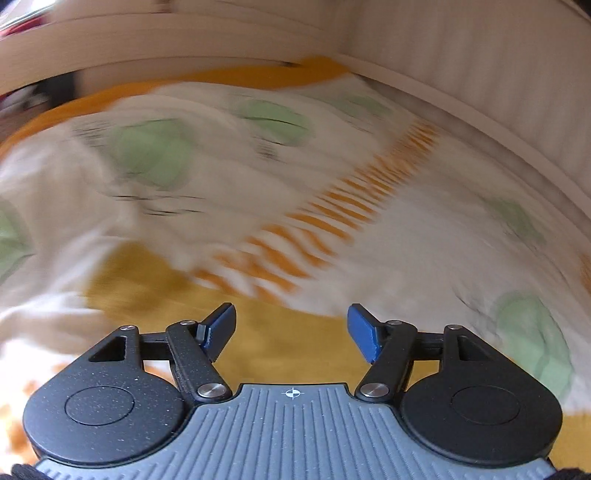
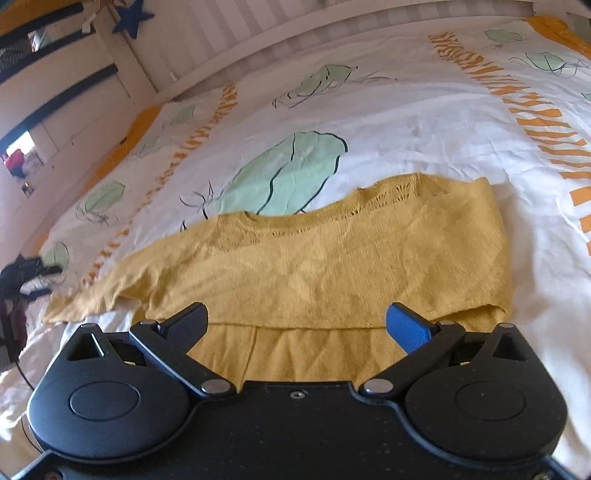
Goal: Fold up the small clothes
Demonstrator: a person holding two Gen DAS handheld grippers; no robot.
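Observation:
A small mustard-yellow knitted sweater (image 2: 332, 258) lies flat on the bed cover, one sleeve stretched to the left and the right side folded over the body. My right gripper (image 2: 297, 321) hovers over the sweater's lower hem, open, nothing between its blue pads. The left wrist view is heavily motion-blurred. There my left gripper (image 1: 291, 328) stands open above a patch of the yellow sweater (image 1: 258, 332), with nothing in its jaws.
The bed cover (image 2: 406, 110) is white with green leaf shapes and orange striped bands. A white slatted bed frame (image 2: 258, 40) runs along the far side. Dark objects (image 2: 18, 280) lie at the bed's left edge. A blue star (image 2: 133, 18) hangs on the wall.

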